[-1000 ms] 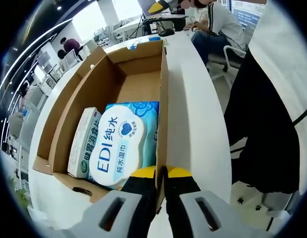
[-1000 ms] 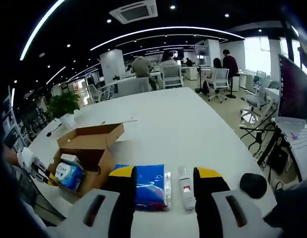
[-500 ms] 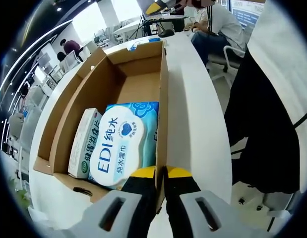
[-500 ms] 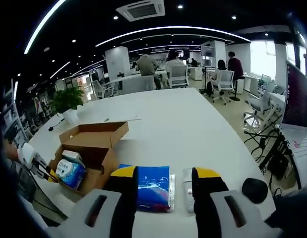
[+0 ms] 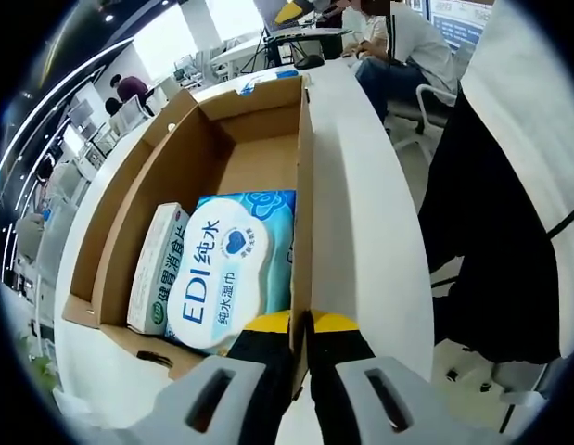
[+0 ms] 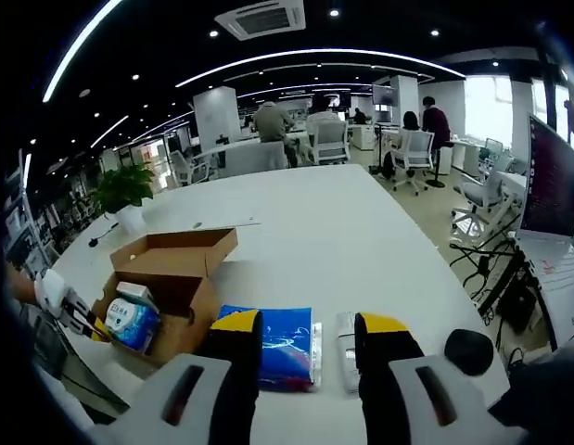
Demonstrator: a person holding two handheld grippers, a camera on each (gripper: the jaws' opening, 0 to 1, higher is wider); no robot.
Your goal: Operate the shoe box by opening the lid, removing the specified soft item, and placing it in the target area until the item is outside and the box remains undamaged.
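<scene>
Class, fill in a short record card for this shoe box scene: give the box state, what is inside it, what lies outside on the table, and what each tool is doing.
box: cardboard shoe box, open
inside: blue-and-white wipes pack lying flat, white carton beside it
outside: blue packet and small white tube on the white table
left tool: jaws shut on the box's side wall
right tool: jaws open, holding nothing, above the blue packet

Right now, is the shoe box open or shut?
Open: the shoe box shows its bare cardboard interior, with the wet wipes pack and a slim carton lying inside.
</scene>
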